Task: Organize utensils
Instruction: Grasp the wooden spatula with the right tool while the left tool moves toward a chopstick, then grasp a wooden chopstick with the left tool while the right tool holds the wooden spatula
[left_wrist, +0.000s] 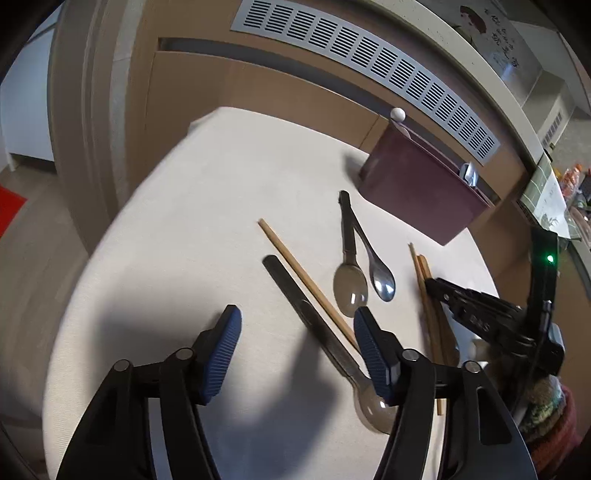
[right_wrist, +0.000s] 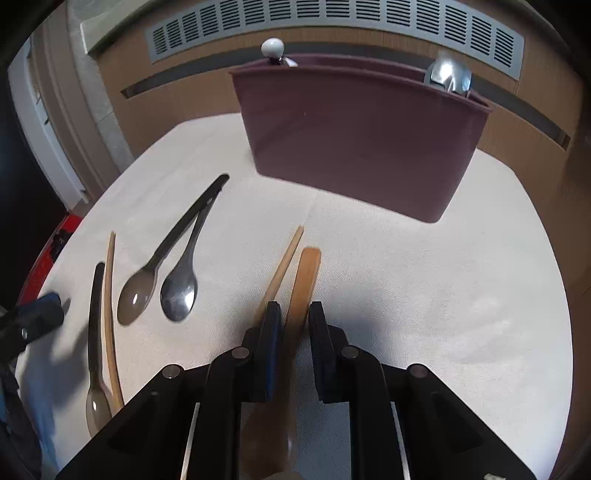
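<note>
1. Blue-padded fingers of the left gripper (left_wrist: 297, 332) were seen spread wide, nothing held, hanging over the near end of a dark-handled spoon (left_wrist: 325, 339) and a single chopstick (left_wrist: 306, 282) lying across it.
2. Over on the other side, the right gripper (right_wrist: 293, 325) was nearly closed around the flat wooden spoon handle (right_wrist: 304, 280). Whether the pads were actually squeezing it couldn't be made out, since a sliver of gap seemed to be left on one side.
3. Taking the maroon caddy (right_wrist: 354, 147) as the landmark: the wooden spoon and a loose chopstick (right_wrist: 282, 267) were laid just in front of it, pointing toward it.
4. A translucent spoon (right_wrist: 138, 291) and a steel spoon (right_wrist: 179, 288) were found in front of the caddy and off to its left, handles crossed.
5. Inside the caddy, a white-knobbed utensil (right_wrist: 272, 48) was parked at the left end and a shiny spoon bowl (right_wrist: 448, 75) at the right end.
6. Handling guess: the wooden spoon is probably light, stiff and not too slippery, so a pinch on the flat mid-handle should be fine. The steel one would likely be slicker and heavier at the bowl.
</note>
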